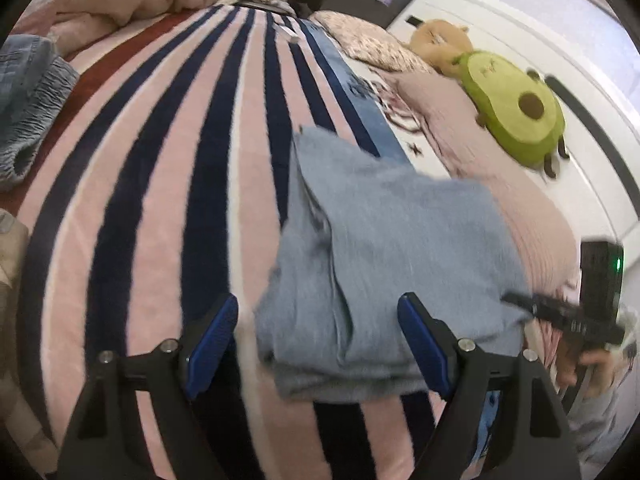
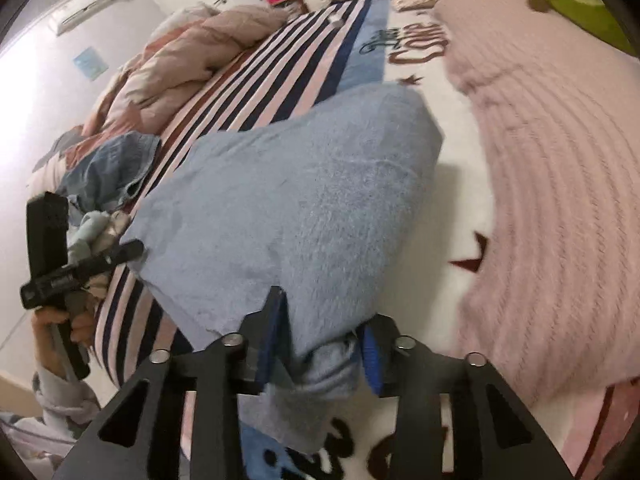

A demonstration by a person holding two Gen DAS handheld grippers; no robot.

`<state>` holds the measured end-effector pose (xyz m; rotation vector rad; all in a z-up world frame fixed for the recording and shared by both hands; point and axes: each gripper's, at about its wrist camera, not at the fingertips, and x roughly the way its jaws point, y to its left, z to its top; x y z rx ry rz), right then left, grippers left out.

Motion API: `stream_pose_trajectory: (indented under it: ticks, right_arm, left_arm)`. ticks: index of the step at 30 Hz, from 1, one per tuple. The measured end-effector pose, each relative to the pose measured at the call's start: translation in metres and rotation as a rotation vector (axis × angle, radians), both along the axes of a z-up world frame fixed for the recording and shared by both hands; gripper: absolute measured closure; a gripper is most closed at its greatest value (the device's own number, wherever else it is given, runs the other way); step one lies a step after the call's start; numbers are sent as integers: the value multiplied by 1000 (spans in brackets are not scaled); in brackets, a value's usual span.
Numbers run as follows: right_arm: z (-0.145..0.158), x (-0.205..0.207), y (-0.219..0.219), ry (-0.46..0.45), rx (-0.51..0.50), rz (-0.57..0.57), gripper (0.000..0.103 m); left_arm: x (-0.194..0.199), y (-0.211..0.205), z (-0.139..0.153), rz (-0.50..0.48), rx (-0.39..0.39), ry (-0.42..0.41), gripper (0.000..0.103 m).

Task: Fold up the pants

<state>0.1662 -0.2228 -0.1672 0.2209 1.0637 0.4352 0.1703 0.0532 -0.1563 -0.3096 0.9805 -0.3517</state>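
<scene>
The light blue pants (image 1: 384,248) lie folded into a thick bundle on the striped bedspread (image 1: 160,200). My left gripper (image 1: 320,344) is open, its blue pads on either side of the bundle's near edge, holding nothing. My right gripper (image 2: 324,340) is shut on the near end of the pants (image 2: 304,208), which bunch up between its blue pads. The right gripper also shows in the left wrist view (image 1: 560,312) at the bundle's right edge. The left gripper shows in the right wrist view (image 2: 80,264) at the left.
A pink pillow (image 2: 560,200) lies right of the pants. An avocado plush (image 1: 516,108) and a brown plush (image 1: 440,40) rest by the white headboard (image 1: 520,32). Denim clothes (image 1: 28,104) and a bunched comforter (image 2: 180,60) lie at the far left.
</scene>
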Motion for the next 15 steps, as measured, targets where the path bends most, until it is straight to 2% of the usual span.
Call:
stream_pose_trajectory:
  ticks: [2,4,8,10,15]
  right_arm:
    - [3,0,-2,-13,-9,-6,53]
    - [6,3,-2,-37,-38,-14,46]
    - [3,15,-8,-27,-2,-25,46]
    - [-2,21,-6,-18,17,-15,45]
    - [-21,29,2,34,61,17,46]
  left_arm:
    - [7,6,5,7,-28,-16,24]
    - [17,7,5,14,-37,-16,24]
    - [39,-2,-10,9,-40,17,25]
    - [48,-8,-23,2,-29,42,32]
    - [53,-12,-35,-11,-63,51,38]
